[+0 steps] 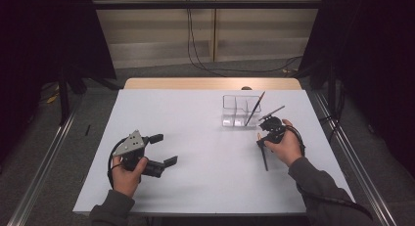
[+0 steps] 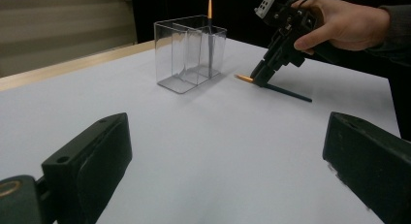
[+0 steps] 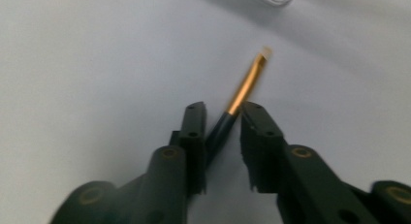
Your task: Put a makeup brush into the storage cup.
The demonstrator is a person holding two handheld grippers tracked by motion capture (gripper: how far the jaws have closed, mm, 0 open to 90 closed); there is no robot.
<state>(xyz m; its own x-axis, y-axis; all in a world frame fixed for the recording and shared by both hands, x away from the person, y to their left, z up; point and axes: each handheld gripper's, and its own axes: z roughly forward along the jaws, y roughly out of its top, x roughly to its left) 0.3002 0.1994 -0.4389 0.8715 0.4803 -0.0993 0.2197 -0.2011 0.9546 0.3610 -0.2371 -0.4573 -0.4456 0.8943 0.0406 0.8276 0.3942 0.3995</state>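
1. Holding the right gripper tilted down toward the table, I am looking along its jaws at a paintbrush lying flat on the white surface.
2. I am seeing the brush's dark handle running between the two jaws, with the gold ferrule and pale tip sticking out just beyond the jaw tips.
3. I am reading the jaws as nearly closed around the handle; a small gap is showing on one side, so I cannot tell whether both pads are pressing on it.
4. I am seeing, in the high view, the rest of the handle trailing back from the jaws toward the person's side, under the right hand.
5. I am noting a clear divided holder just beyond the jaw tips, with a second brush leaning upright in it.
6. I am keeping the left gripper well apart from the brush, jaws spread wide with nothing between them.
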